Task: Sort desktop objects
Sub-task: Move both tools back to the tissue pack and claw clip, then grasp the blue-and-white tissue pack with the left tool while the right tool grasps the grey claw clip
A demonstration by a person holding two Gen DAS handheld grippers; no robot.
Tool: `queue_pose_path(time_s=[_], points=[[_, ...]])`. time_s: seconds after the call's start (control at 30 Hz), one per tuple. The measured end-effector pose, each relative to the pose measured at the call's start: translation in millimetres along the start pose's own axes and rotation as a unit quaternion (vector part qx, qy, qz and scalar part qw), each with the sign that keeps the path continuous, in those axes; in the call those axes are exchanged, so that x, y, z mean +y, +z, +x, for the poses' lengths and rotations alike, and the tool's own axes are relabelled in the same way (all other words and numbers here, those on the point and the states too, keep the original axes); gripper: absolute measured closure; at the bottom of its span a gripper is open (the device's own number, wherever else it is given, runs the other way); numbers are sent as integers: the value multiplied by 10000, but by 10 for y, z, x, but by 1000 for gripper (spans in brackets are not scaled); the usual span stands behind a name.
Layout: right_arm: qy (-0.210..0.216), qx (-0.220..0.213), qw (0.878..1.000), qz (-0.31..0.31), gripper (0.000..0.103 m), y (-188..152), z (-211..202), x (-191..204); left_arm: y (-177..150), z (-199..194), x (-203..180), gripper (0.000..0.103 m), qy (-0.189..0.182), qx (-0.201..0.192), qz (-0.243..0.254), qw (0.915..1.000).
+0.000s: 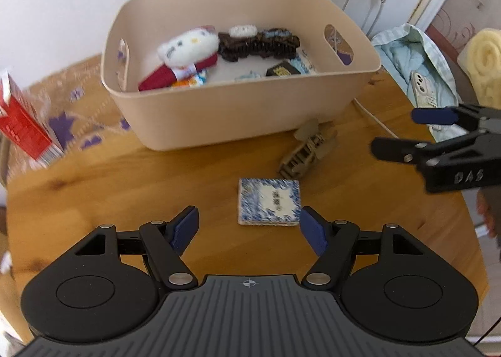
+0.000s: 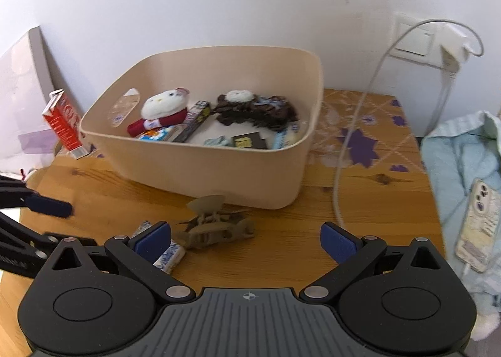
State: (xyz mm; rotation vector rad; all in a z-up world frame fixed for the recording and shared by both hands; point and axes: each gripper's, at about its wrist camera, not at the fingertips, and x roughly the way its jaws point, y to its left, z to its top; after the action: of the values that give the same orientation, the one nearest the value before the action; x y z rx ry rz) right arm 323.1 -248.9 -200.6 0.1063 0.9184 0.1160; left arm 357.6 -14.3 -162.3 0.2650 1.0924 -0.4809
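**Two leftovers on the desk, both grippers lining up**

Left gripper (image 1: pixel 249 227) is spread wide and empty, over the blue-white packet (image 1: pixel 268 202) on the wooden table (image 1: pixel 125 188). Right gripper (image 2: pixel 245 239), also open and empty, faces the tan model (image 2: pixel 216 225) just before the bin (image 2: pixel 206 169). Looks like the approach step: each needs to drop, straddle, then close.

Bin (image 1: pixel 238 119) probably crowding hair clip (image 1: pixel 305 153)

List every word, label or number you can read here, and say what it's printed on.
"DAS": raised letters on the right gripper, as best they read.
Red carton: print too blurred.
Blue-and-white packet: centre label blurred.
Black packet in the beige bin: yellow print unreadable.
Phone case: print too small.
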Motion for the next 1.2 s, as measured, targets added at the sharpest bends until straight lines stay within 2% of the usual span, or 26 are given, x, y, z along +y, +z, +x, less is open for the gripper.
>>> queue_pose_path(time_s=[0.27,0.43,0.63,0.9,1.07,1.2], points=[[118,242,9993,-252,0,-45,376,101,-83,343,-52,30,-173,295,-583,9977],[162,380,9985,-371,0,-66,589,82,-80,582,-56,30,-170,507,-763,9957],[302,516,9974,-396,0,-88,763,45,-31,792,-70,30,-167,582,-967,9935],[557,703,9958,-170,0,-44,921,-49,19,921,-118,29,252,373,-902,9949],[670,652,9955,-153,0,-35,919,-57,15,955,8,29,594,334,-841,9941],[668,605,9954,-315,0,-70,913,-29,-5,936,193,29,715,347,-919,9926]])
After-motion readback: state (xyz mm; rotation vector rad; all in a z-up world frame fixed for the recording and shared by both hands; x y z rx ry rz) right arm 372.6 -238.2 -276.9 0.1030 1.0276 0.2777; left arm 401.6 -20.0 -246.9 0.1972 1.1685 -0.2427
